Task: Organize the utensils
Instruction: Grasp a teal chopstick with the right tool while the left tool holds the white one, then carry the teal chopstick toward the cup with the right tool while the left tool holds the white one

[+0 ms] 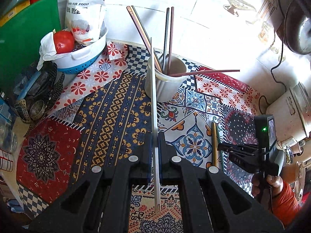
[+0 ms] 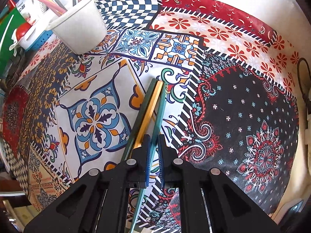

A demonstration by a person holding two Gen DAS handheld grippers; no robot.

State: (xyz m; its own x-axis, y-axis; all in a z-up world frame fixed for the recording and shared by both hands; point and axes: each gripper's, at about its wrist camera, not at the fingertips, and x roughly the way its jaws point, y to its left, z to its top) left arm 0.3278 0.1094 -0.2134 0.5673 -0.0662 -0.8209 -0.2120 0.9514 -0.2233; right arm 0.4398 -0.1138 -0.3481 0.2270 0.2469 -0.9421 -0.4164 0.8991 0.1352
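My left gripper (image 1: 155, 141) is shut on a white chopstick (image 1: 154, 104) that points toward the white cup (image 1: 165, 81) holding several chopsticks; its tip reaches past the cup's left rim. One reddish chopstick (image 1: 206, 72) leans out over the cup's right rim. My right gripper (image 2: 155, 143) is shut on a teal chopstick (image 2: 159, 112), low over the patterned cloth. A gold chopstick (image 2: 150, 112) and another teal one (image 2: 140, 116) lie beside it on the cloth. The cup also shows in the right wrist view (image 2: 79, 29) at upper left.
A white bowl (image 1: 85, 52) with a tomato and a bag stands at the back left, next to a green board (image 1: 29, 38). A perforated metal holder (image 1: 38, 99) sits at the left. A white appliance (image 1: 291, 108) and cable are at the right.
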